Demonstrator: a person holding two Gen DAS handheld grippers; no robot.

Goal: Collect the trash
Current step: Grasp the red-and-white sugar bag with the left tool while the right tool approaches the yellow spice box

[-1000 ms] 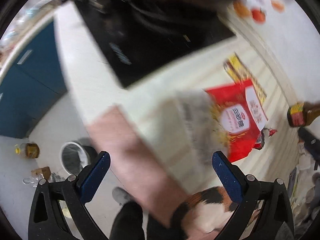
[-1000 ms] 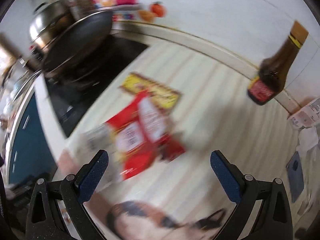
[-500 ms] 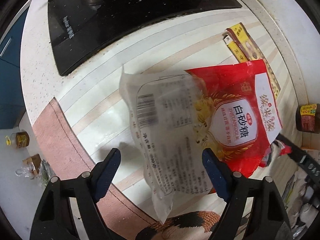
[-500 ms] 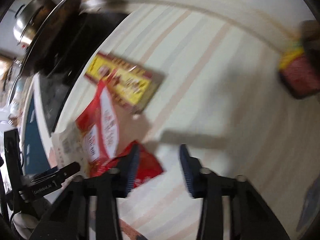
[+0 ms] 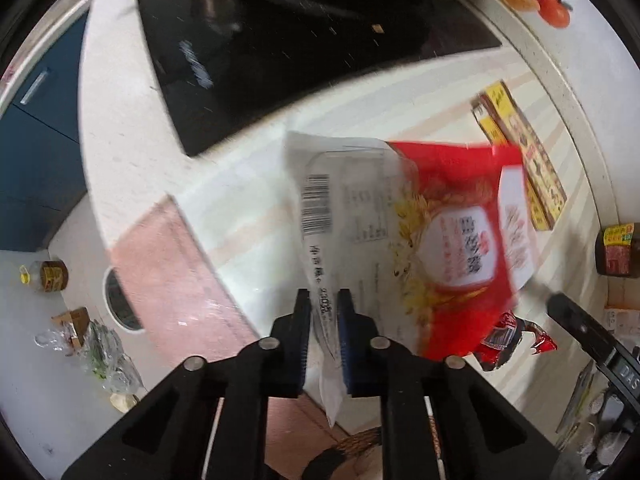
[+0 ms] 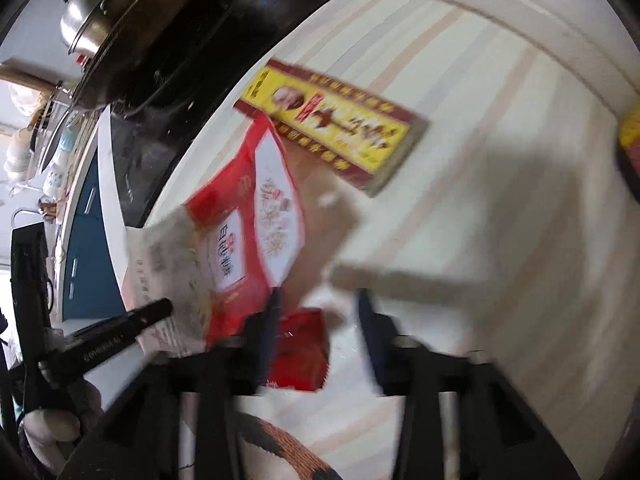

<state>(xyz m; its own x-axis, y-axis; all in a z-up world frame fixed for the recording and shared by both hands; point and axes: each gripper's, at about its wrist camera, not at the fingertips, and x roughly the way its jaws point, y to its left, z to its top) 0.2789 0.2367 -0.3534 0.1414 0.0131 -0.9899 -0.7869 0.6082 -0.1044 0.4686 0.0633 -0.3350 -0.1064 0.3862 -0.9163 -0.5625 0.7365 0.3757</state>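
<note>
Sugar bag (image 5: 404, 216): beside the cooktop (image 5: 288, 44), its clear edge now pinched
Left gripper (image 5: 323, 308): has closed onto it; ready to lift
Right gripper (image 6: 318, 312): narrowed, part-open over red wrapper (image 6: 300, 348), gripping nothing

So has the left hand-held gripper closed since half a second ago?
Yes. The left hand-held gripper now pinches the sugar bag near the counter edge; earlier its fingers straddled it.

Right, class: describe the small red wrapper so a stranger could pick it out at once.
Start at the black cooktop and come down the striped counter to the big red-and-clear sugar bag. The small red wrapper lies just past that bag's near corner, between the right gripper fingers. It is crumpled, plain red and far smaller than the bag or the yellow box.
</note>
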